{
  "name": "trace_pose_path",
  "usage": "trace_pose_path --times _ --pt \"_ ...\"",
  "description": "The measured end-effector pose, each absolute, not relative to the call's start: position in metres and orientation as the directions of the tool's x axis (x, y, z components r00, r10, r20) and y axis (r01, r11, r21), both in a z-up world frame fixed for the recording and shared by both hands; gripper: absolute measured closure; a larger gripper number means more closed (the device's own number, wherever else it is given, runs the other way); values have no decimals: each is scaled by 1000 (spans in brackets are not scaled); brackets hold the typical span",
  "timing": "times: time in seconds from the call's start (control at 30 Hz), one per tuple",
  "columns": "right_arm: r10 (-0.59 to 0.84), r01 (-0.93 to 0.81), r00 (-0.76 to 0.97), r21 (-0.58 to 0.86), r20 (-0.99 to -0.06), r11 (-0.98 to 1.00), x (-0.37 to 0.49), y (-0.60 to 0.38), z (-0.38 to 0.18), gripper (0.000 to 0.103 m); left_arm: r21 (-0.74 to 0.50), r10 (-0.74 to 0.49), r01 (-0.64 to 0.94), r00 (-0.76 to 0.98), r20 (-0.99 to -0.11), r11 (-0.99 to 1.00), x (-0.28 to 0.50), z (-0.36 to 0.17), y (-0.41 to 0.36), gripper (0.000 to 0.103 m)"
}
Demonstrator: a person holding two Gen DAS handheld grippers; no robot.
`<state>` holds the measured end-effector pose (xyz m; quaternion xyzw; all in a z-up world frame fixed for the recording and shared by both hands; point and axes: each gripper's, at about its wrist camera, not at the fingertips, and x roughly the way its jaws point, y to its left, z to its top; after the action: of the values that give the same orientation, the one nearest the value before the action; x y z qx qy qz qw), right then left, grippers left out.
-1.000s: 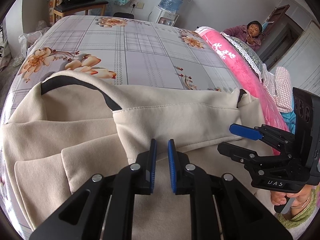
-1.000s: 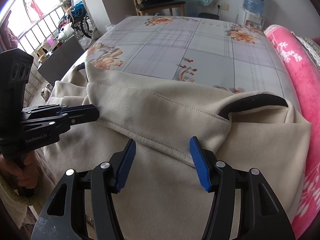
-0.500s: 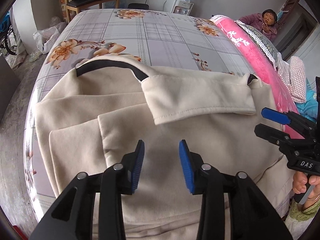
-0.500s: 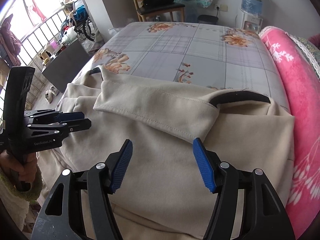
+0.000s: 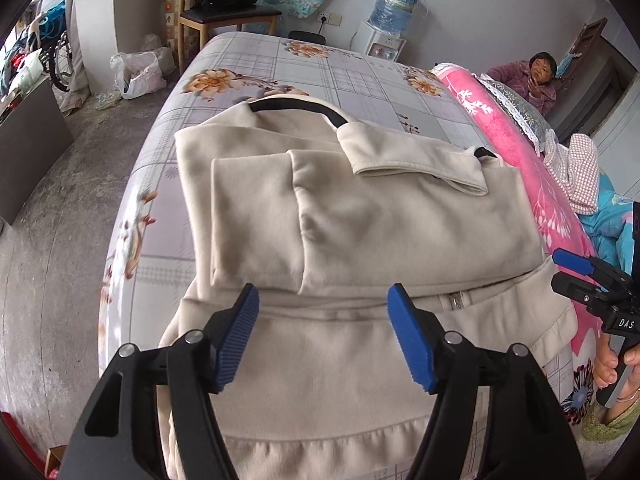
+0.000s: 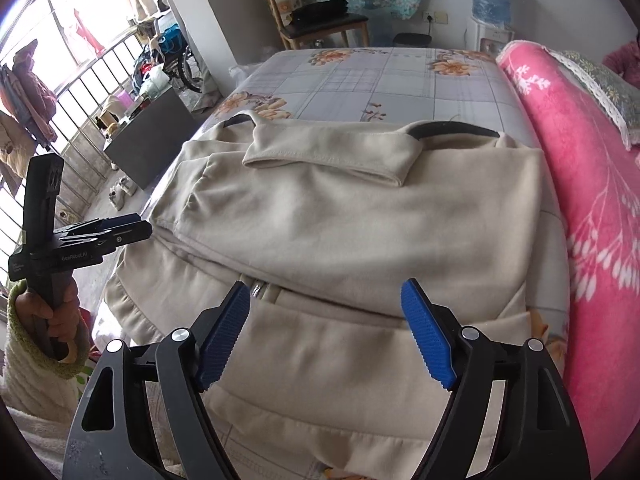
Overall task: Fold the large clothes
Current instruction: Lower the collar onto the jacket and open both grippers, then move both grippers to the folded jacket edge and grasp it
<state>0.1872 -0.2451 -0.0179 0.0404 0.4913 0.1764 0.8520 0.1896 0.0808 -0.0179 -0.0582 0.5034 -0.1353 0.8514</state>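
A large cream coat (image 5: 360, 216) with a black collar lining lies on the bed, its sleeves folded across the body and one cuff (image 5: 416, 164) lying on top. It fills the middle of the right wrist view (image 6: 360, 216) too. My left gripper (image 5: 324, 336) is open and empty, held above the coat's lower half. My right gripper (image 6: 328, 332) is open and empty, also above the lower half, near the zipper pull (image 6: 258, 289). Each gripper shows at the edge of the other's view, the right one (image 5: 588, 276) and the left one (image 6: 116, 230).
The bed (image 5: 320, 76) has a grey floral sheet. A rolled pink blanket (image 6: 580, 168) lies along its right side. A person (image 5: 538, 80) sits at the far right. A chair (image 6: 320, 20) and a water dispenser (image 5: 384, 28) stand behind the bed.
My left gripper opened from nearly shut and let go of the sleeve cuff, which now lies across the coat. Both grippers drew back toward the hem; the right stayed open.
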Motion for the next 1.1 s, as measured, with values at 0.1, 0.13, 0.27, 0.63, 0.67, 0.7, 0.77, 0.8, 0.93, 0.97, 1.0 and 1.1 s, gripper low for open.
trace_pose_path --times 0.1,0.13,0.27,0.63,0.67,0.7,0.77,0.8,0.93,0.97,1.0,1.1 --pt "341 -252 452 248 -824 935 166 -243 -21 28 -237 -272 134 490 -828 962 162 -19 96 36" --pt "340 -251 450 249 -826 936 159 -242 -22 28 -230 -261 124 502 -824 965 154 -20 100 36" --pt "340 -259 438 246 -832 934 137 -231 -30 28 -212 -231 99 550 -802 972 125 -24 114 36" --pt "286 -224 472 201 -834 954 114 -224 -51 28 -283 -260 58 601 -756 957 123 -30 146 48" --pt "285 -215 475 204 -832 955 114 -226 -52 28 -288 -264 56 595 -759 956 128 -31 146 51" --pt "287 -207 477 211 -831 955 116 -227 -53 28 -298 -274 58 585 -763 953 133 -33 146 53" --pt "287 -192 478 220 -830 957 119 -230 -55 28 -290 -260 36 558 -788 956 143 -41 147 57" --pt "288 -189 478 224 -830 956 120 -231 -56 28 -279 -245 18 535 -808 960 148 -47 148 58" --pt "288 -179 471 230 -834 957 121 -234 -60 28 -322 -277 -9 489 -827 947 156 -63 156 62" --pt "284 -175 468 227 -837 958 121 -235 -62 28 -345 -298 -4 494 -817 939 155 -63 158 62" --pt "282 -173 466 227 -838 959 121 -236 -63 28 -385 -337 9 503 -796 923 154 -61 162 63" --pt "279 -165 465 228 -840 960 121 -239 -64 28 -524 -479 68 518 -709 849 152 -54 171 63"
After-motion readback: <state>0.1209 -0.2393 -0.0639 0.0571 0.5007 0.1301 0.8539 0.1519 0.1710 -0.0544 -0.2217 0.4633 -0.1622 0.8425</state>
